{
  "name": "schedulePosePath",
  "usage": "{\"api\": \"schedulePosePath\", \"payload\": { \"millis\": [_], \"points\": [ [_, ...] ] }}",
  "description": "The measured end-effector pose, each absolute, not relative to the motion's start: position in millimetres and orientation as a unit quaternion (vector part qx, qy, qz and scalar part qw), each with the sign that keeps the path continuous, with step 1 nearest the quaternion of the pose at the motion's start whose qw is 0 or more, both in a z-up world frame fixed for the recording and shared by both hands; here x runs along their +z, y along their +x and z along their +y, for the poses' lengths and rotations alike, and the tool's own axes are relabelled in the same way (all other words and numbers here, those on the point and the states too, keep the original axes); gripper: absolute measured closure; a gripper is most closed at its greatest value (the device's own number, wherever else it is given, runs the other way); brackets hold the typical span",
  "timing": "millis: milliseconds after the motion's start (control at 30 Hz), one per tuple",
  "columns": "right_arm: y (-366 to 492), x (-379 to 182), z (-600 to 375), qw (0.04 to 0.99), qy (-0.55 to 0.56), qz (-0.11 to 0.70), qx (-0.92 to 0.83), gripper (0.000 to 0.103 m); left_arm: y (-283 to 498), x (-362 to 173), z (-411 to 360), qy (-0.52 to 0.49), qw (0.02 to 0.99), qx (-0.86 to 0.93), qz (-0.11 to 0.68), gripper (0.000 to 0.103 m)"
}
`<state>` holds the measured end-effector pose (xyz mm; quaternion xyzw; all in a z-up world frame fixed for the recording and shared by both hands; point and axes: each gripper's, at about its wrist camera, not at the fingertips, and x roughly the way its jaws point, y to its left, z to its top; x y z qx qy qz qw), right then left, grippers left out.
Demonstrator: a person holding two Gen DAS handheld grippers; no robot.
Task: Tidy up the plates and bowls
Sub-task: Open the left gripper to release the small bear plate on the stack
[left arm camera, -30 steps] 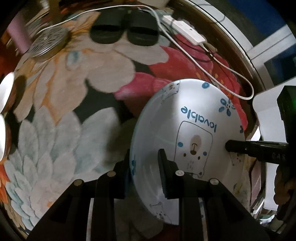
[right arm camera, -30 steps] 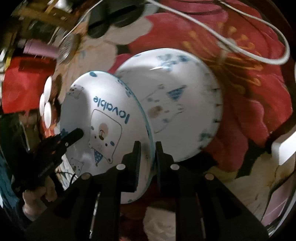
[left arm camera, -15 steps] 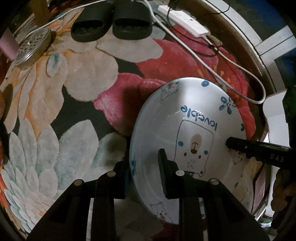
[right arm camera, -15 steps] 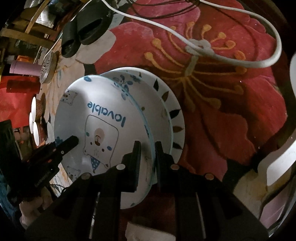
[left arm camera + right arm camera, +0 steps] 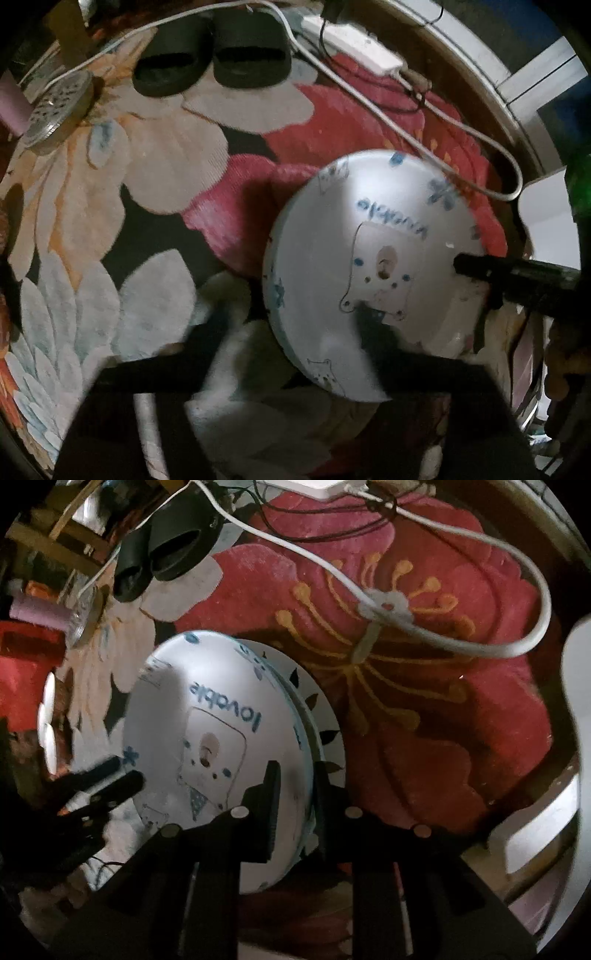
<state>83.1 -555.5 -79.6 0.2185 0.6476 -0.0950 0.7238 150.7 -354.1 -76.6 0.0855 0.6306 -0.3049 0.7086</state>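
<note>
A white plate with a bear drawing and the word "lovable" (image 5: 369,258) (image 5: 221,738) lies on top of a stack of plates on the floral rug. Under it, the rims of a blue-patterned plate (image 5: 260,664) and a black-leaf plate (image 5: 325,716) show. My left gripper (image 5: 288,325) is blurred, its jaws opening. The bear plate's near rim sits between the fingers, untouched by the pads. My right gripper (image 5: 297,797) straddles the opposite rim and still pinches it as its jaws begin opening. One right finger (image 5: 517,273) reaches onto the plate in the left wrist view.
Black slippers (image 5: 210,62) lie at the rug's far edge. A white power strip (image 5: 354,48) and its cable (image 5: 406,627) run close behind the stack. A perforated metal disc (image 5: 55,107) and several white dishes (image 5: 48,716) are at the left.
The bear plate came down from a tilt onto the stack. My left gripper's fingers spread wide off its rim. The right fingers parted slightly.
</note>
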Motion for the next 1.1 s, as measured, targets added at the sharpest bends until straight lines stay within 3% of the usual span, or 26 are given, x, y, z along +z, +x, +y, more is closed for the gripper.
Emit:
{"api": "schedulePosePath", "payload": {
  "millis": [133,233,367,1100],
  "points": [
    [79,-70,-545,0.736,0.194,0.644,-0.080,0.056,152,-69,-340,0.075,0.718,-0.302,0.622,0.007],
    [79,-59,-532,0.749,0.164,0.637,-0.075,0.046,152,-65,-329,0.065,0.727,-0.295,0.616,0.003],
    [78,-37,-509,0.775,0.116,0.616,-0.075,0.003,151,-60,-315,0.063,0.738,-0.289,0.607,0.002],
    [89,-27,-452,0.769,0.127,0.620,-0.088,0.000,151,-46,-246,0.049,0.756,-0.260,0.599,0.002]
  ]
}}
